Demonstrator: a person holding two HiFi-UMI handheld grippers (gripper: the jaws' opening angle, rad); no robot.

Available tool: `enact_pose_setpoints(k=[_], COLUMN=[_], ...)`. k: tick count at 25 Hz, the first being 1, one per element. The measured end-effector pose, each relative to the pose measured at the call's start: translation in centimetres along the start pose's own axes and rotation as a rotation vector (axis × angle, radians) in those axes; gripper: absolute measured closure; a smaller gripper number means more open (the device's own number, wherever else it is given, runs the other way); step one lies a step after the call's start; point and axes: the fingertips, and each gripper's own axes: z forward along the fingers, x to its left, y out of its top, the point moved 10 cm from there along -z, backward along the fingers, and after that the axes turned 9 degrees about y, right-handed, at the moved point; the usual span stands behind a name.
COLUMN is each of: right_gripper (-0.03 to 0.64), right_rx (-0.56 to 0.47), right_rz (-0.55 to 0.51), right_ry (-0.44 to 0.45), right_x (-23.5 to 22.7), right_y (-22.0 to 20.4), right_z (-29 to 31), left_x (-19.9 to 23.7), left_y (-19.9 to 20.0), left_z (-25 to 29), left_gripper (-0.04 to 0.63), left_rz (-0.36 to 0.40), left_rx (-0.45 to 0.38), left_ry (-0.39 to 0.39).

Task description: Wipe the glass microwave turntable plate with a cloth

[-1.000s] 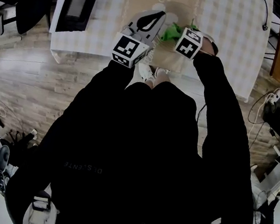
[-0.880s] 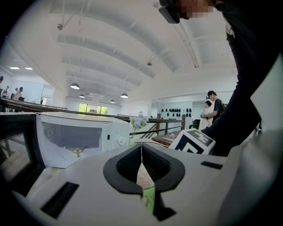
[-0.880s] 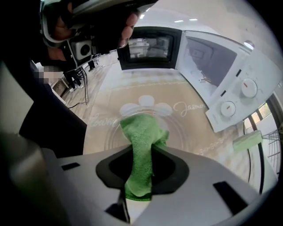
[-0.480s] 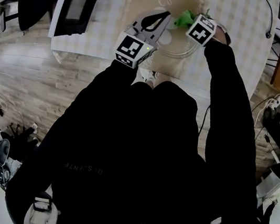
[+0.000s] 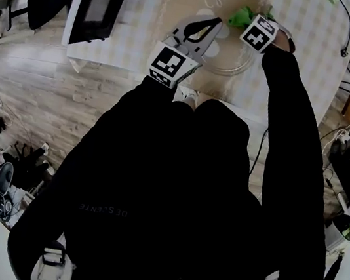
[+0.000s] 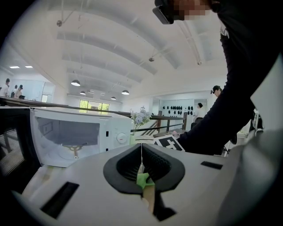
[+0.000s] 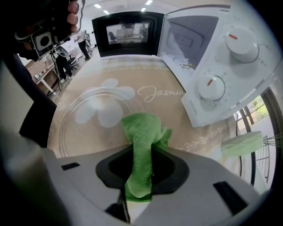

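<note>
Two grippers are held out over the tabletop, which wears a pale checked cover with a beige floral mat laid on it. The glass turntable plate lies flat on that mat, in front of the person and just beside the white microwave, whose black-framed door stands swung wide open.

The right gripper has its jaws clenched on a green cloth. A thick fold runs back between the jaws, and the bunched end sticks out ahead of them, over the plate's rim on the side nearest the microwave. Whether the cloth actually presses on the glass cannot be made out.

The left gripper has its jaws pressed together, with only a thin line between the dark pads. A small patch of green shows low in the gap, and I can make out nothing gripped there. In the head view this gripper reaches toward the plate's edge on the side away from the cloth. Its own camera looks across at the microwave's empty cavity and the ceiling beyond.
</note>
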Motion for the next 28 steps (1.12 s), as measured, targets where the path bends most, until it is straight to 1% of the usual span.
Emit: enact_pose_setpoints(k=[4, 8, 15, 21, 28], right_gripper=[0.518, 0.518, 0.520, 0.520, 0.520], right_rx=[-0.008, 0.010, -0.005, 0.006, -0.009], right_rz=[0.042, 0.029, 0.051, 0.039, 0.023], right_ry=[0.022, 0.041, 0.088, 0.126, 0.166], right_x=[0.1, 0.8, 3.6, 6.1, 9.4], right_y=[-0.2, -0.1, -0.5, -0.6, -0.7], right_z=[0.3, 0.3, 0.3, 0.5, 0.7], left_x=[-0.3, -0.7, -1.5, -1.9, -2.3], left_y=[-0.7, -1.2, -1.3, -1.4, -1.7], left_z=[-0.5, -0.7, -1.2, -2.0, -3.0], left_gripper=[0.574, 0.574, 0.574, 0.574, 0.574], left_rz=[-0.003, -0.003, 0.006, 0.013, 0.014], left_rx=[0.020, 0.031, 0.031, 0.025, 0.025], left_ry=[-0.012, -0.027, -0.067, -0.083, -0.093])
